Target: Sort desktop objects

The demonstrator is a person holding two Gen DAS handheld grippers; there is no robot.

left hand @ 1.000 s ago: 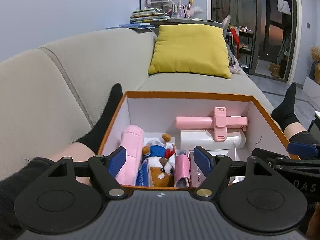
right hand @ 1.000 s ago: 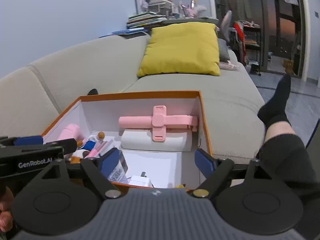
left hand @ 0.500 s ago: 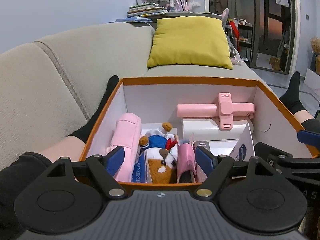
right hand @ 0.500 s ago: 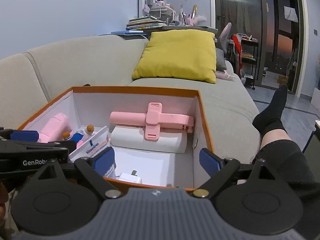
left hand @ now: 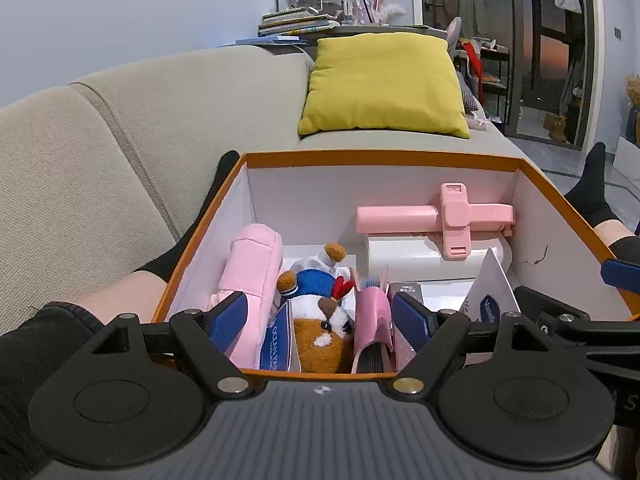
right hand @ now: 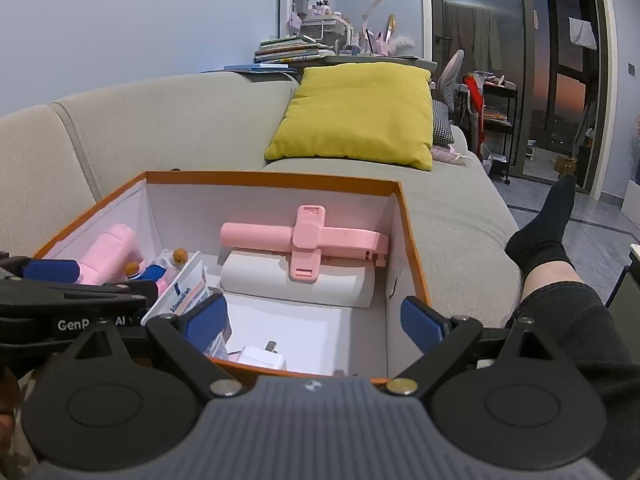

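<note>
An orange-rimmed box (left hand: pixel 380 158) rests on a grey sofa (left hand: pixel 160 120) between the person's outstretched legs, and the sorted objects lie inside it. From the left: a pink plush case (left hand: pixel 250 276), partly masked by the left gripper (left hand: pixel 320 318), whose jaws stand wide apart with nothing pinched; a booklet with cut-off lettering; a plush toy (left hand: pixel 320 312), head down, face unclear; a pink brush (left hand: pixel 372 320); a Vaseline card (right hand: pixel 186 286), its print half hidden; a pink clamp-like tool (right hand: pixel 308 240) atop a white block (right hand: pixel 296 282). The right gripper (right hand: pixel 314 320) gapes empty over the box's near edge. Beyond lie a yellow cushion (right hand: pixel 356 112), a cluttered desk, and a dusk-lit glass door.
</note>
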